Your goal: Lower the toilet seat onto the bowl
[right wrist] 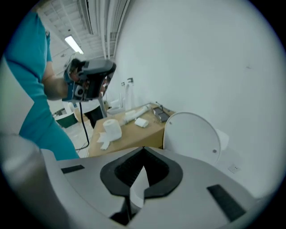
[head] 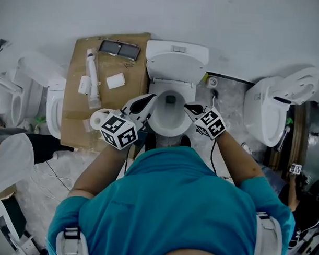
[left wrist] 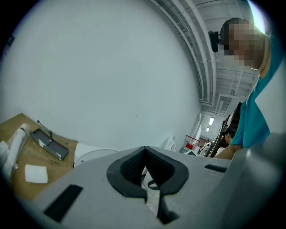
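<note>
At the left, a cardboard bench (head: 75, 127) carries a long white tube (head: 92, 77), a dark tray (head: 119, 48), a small white block (head: 115, 80) and a toilet-paper roll (head: 98, 118) at its near edge. Just right of the roll is the left gripper (head: 147, 102), raised above the toilet. Its jaws are closed tip to tip, with nothing clamped between them.

The toilet seat (head: 153, 118) seems to lie flat as a white ring on the bowl (head: 170, 131) – the head view is steep, so this is not certain – while the lid (head: 177, 67) stands upright against the tank.

The right gripper (head: 191, 108) hangs over the bowl's right side, jaws likewise closed and empty. Well apart at the far right stands another toilet (head: 269, 115).
</note>
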Demonstrator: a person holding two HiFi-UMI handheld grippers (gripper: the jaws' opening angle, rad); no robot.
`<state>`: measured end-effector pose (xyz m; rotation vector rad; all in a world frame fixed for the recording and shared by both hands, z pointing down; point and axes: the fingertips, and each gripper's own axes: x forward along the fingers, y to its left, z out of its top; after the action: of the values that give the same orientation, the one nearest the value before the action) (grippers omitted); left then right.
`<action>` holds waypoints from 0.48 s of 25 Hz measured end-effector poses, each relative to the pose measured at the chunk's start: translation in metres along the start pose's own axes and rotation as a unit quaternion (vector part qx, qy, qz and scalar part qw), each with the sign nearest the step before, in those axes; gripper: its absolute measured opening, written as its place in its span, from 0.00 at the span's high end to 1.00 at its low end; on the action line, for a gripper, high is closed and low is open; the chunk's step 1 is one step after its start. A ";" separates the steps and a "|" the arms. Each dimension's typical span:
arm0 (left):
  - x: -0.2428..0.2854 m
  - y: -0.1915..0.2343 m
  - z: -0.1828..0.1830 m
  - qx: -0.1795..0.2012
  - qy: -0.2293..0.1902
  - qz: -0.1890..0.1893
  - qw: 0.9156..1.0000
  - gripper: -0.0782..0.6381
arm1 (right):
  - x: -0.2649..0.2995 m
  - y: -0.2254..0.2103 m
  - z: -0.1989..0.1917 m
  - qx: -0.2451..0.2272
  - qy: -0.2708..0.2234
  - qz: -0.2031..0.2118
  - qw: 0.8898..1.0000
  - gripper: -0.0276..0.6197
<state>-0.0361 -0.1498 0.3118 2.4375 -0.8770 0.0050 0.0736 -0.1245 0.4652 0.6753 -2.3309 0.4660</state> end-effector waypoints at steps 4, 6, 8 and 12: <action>0.001 -0.014 0.050 0.025 -0.027 -0.015 0.999 0.89 | -0.055 -0.016 0.064 0.028 -0.066 -0.022 0.997 0.95; 0.002 -0.023 0.074 0.038 -0.038 -0.022 0.998 0.89 | -0.083 -0.026 0.093 0.038 -0.098 -0.037 0.994 0.95; 0.001 -0.031 0.097 0.053 -0.050 -0.029 0.997 0.89 | -0.111 -0.035 0.120 0.053 -0.132 -0.053 0.988 0.95; -0.003 -0.051 0.137 0.081 -0.074 -0.042 0.993 0.89 | -0.169 -0.042 0.167 0.082 -0.204 -0.065 0.973 0.96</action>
<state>-0.0324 -0.1830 0.1695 2.6518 -0.8673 -0.1416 0.1254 -0.1819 0.2361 1.0830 -2.6243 0.4998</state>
